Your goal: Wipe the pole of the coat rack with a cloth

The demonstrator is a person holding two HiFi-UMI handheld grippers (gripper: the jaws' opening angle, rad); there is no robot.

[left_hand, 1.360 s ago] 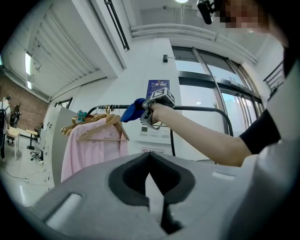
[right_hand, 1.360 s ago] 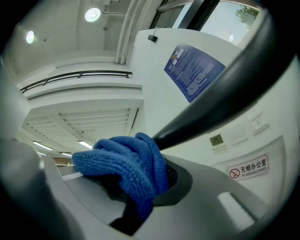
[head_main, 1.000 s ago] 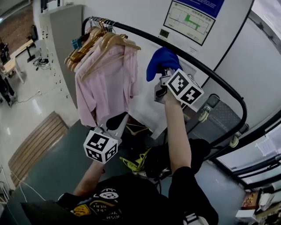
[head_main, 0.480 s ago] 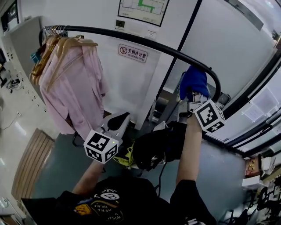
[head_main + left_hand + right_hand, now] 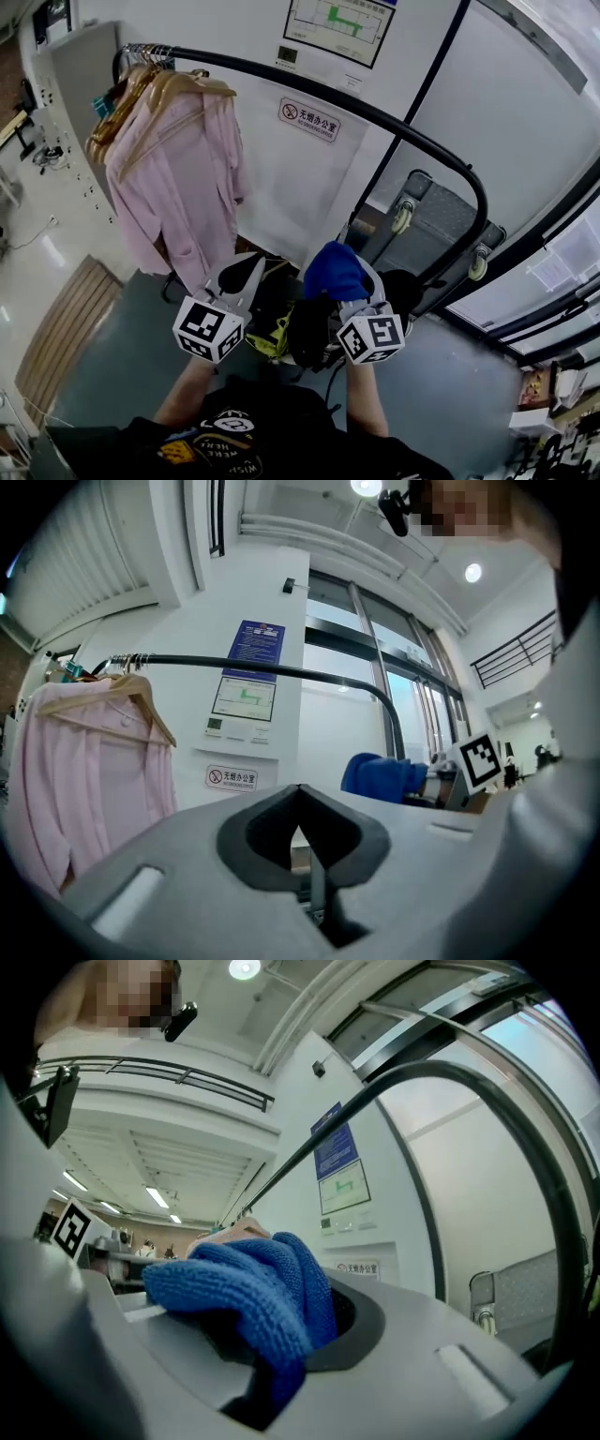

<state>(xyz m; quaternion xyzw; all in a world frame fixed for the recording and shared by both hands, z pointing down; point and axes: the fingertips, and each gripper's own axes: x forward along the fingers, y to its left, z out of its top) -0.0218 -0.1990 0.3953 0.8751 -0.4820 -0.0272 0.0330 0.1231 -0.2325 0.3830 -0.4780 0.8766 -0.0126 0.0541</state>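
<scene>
The coat rack's black pole (image 5: 375, 111) runs from upper left across the head view and bends down at the right. My right gripper (image 5: 349, 292) is shut on a blue cloth (image 5: 335, 270), held low in front of my body, well below the pole and apart from it. In the right gripper view the cloth (image 5: 253, 1288) bulges out of the jaws and the pole (image 5: 441, 1072) arcs overhead. My left gripper (image 5: 239, 274) hovers beside it on the left, jaws together with nothing between them. Its own view shows the pole (image 5: 281, 670) and the cloth (image 5: 380, 775).
A pink shirt (image 5: 173, 187) hangs on wooden hangers (image 5: 159, 89) at the pole's left end. A folded grey cart with casters (image 5: 441, 225) leans behind the rack's right post. A dark bag (image 5: 309, 328) lies on the floor below the grippers, a slatted wooden board (image 5: 66, 319) at far left.
The right gripper slid the cloth rightward along the pole to its bend, then came down off the pole to waist height. The left gripper stayed about where it was.
</scene>
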